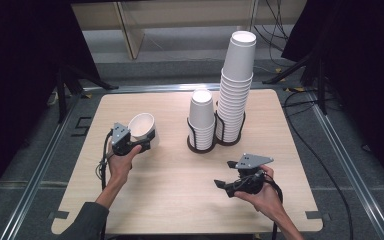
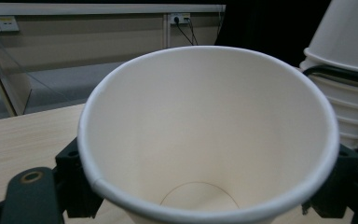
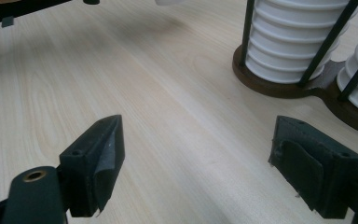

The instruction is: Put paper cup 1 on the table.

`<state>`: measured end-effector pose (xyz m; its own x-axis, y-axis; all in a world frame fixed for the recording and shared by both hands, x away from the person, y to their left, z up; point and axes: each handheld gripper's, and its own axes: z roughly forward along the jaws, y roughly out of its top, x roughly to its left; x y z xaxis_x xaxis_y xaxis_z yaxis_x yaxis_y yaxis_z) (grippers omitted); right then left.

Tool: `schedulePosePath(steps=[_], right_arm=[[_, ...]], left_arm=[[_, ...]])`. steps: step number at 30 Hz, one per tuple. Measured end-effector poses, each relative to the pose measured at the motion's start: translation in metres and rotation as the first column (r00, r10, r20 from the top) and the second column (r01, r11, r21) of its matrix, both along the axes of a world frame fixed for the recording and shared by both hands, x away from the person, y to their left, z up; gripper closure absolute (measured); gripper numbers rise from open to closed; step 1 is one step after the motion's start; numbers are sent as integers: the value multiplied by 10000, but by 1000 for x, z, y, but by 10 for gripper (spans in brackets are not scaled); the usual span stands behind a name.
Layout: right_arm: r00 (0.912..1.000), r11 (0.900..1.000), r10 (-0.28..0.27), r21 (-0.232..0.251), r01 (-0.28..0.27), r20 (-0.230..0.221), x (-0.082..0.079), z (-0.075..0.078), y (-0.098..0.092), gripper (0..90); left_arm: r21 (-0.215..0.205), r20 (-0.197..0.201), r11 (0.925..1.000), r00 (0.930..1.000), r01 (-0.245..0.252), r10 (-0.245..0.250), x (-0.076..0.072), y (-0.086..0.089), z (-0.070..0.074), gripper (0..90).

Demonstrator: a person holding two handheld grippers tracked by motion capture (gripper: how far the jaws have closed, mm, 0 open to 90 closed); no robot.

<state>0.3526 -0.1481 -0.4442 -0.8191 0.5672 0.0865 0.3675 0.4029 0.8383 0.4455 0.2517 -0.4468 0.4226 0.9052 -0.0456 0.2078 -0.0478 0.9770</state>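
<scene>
Fingers first, from the high view: my left gripper [image 1: 139, 142] is clamped on a white paper cup [image 1: 143, 129], tipped on its side above the worktop [image 1: 180, 200] toward its left edge. Right gripper [image 1: 228, 184] sits near the front edge, right of centre, fingers spread, holding nothing. Left gripper view: cup [image 2: 209, 135] mouth faces me, fingers [image 2: 77, 186] pressed on its sides, cup stacks [image 2: 342, 79] at right. Right gripper view: fingers [image 3: 95, 163] wide apart over bare worktop [image 3: 168, 116]; wire holder [image 3: 284, 86] with cups ahead.
</scene>
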Motion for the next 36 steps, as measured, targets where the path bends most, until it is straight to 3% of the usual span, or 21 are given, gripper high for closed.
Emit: schedulePosePath(steps=[8, 9, 16, 28, 29, 36], right_arm=[[10000, 10000, 63, -50, -63, -25, 1, -2, 0, 187], [9998, 9998, 159, 114, -157, -135, 1, -3, 1, 187], [9998, 9998, 191, -85, -191, -41, 1, -4, 1, 188], [9992, 9993, 361, 30, -361, -154, 1, -6, 3, 187], [9994, 9994, 325, -133, -327, -94, 0, -5, 3, 187], [9993, 9993, 361, -91, -362, -83, 1, -5, 3, 186]], left_arm=[[330, -10, 9978, 9984, -573, 574, 26, 3, -6, 169], [353, 20, 9974, 9980, -629, 628, 29, 3, -8, 169], [737, -93, 9926, 9951, -970, 980, 46, 1, -13, 168], [922, -309, 9862, 9895, -1377, 1411, 62, 2, -21, 164], [912, -319, 9860, 9893, -1392, 1426, 63, 1, -21, 164], [888, -561, 9870, 9887, -1339, 1392, 67, 1, -25, 149]])
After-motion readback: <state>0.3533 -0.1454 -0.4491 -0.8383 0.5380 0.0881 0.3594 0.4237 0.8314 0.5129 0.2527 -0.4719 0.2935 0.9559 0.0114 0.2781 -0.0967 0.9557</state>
